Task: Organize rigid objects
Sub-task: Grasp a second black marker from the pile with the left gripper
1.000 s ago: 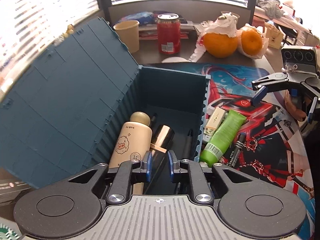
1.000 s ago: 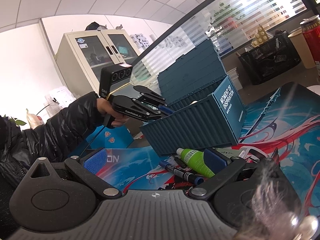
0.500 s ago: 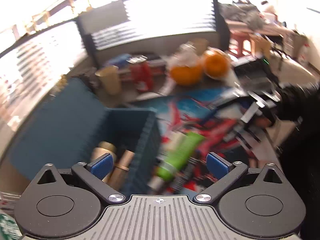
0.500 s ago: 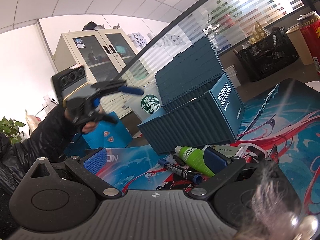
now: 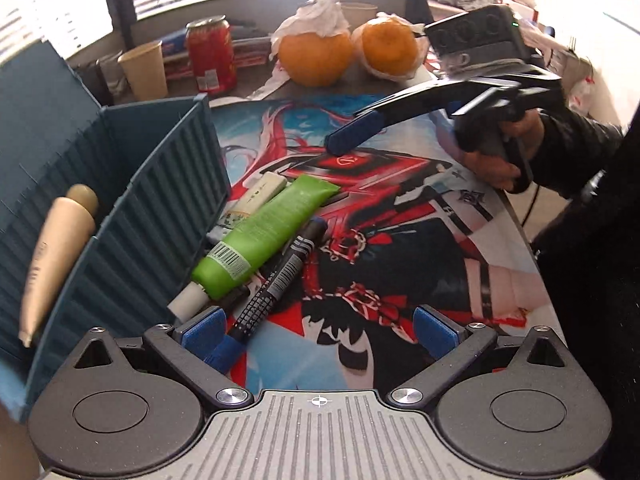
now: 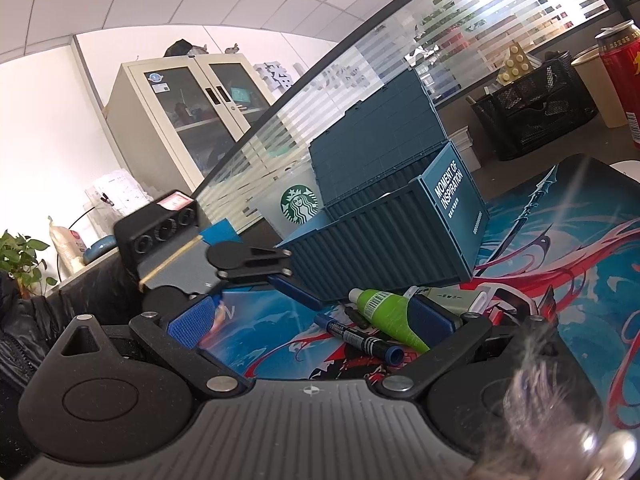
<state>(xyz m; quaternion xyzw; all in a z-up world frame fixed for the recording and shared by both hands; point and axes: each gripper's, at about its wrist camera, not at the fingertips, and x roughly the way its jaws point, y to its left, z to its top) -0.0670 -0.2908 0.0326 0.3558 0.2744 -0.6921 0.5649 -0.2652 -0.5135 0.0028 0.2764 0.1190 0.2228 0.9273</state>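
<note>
So the left claw (image 5: 318, 330) is spread wide with nothing pinched in it, hanging low over the printed mat (image 5: 420, 240) on the bench, just beside the blue container box (image 5: 160, 208). Its blue pads (image 5: 202, 330) sit either side of the tail end of a black marker (image 5: 280, 276), not touching it as far as I can tell. The marker lies right against a green tube (image 5: 268, 232), and a pale stick-shaped thing (image 5: 256, 196) is tucked between the tube and the box wall. All three hug the box's outer side. Inside the box there's a beige bottle (image 5: 56, 256) leaning on the wall. The right claw (image 6: 308, 316) is also wide and empty, hovering over the mat facing the same little pile. Two oranges (image 5: 316, 56) and a red can (image 5: 210, 54) sit near the bench's far edge.
</note>
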